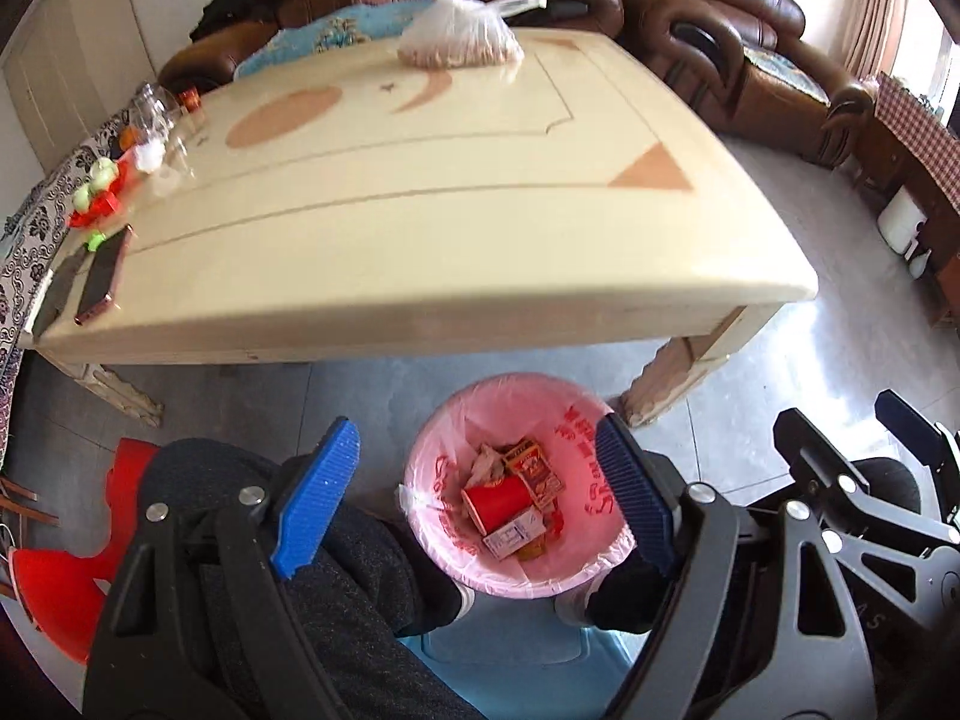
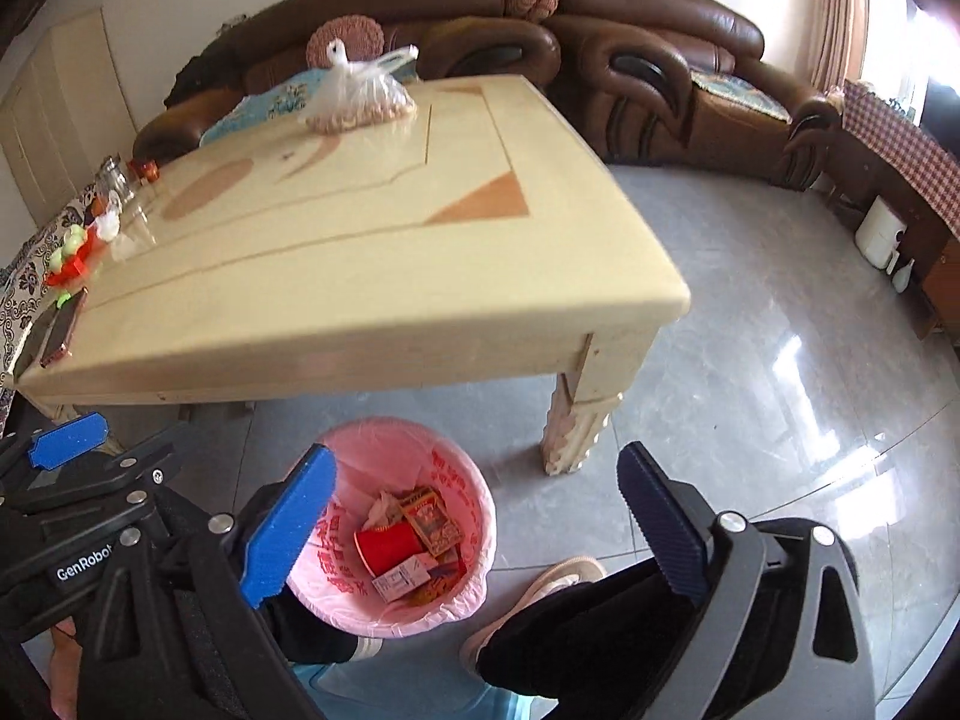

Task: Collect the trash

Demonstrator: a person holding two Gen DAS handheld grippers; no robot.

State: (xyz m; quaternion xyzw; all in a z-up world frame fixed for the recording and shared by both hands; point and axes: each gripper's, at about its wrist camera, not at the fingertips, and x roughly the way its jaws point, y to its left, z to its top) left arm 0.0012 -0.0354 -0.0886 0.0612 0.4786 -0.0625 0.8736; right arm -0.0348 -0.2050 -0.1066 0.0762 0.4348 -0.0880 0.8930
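We're holding both grippers low over the floor, in front of the counter (image 1: 420, 252). Left gripper (image 1: 480, 492): jaws wide apart, nothing between them, blue pads either side of the bin (image 1: 444, 552) from its cam. Right gripper (image 2: 480, 534): also spread apart, empty, w/ the bin (image 2: 474, 516) showing thru the gap.

Bin sits on the grey floor (image 2: 750, 420) just in front of the counter's near edge, beside the front right leg (image 2: 573, 426). It's lined w/ a pink bag w/ red print. Trash is inside: a red cup (image 1: 498, 504) on its side in the middle, a red-orange box (image 1: 534, 468) touching it behind, a white carton (image 1: 510, 537) in front, plus crumpled paper at the back. Same pile in the right view: cup (image 2: 387, 549), box (image 2: 432, 519), carton (image 2: 402, 582).

Our knees and feet flank the bin on the near side; a shoe (image 2: 540, 594) rests on the floor to its right.

Up on the counter: a knotted clear bag (image 1: 459, 39) of pale stuff at the far edge, well apart from the rest. Left edge has glass jars (image 1: 156, 114), red-and-green toy bits (image 1: 99, 192) and a phone (image 1: 102, 276) lying flat. Brown sofa (image 1: 690, 6) behind.
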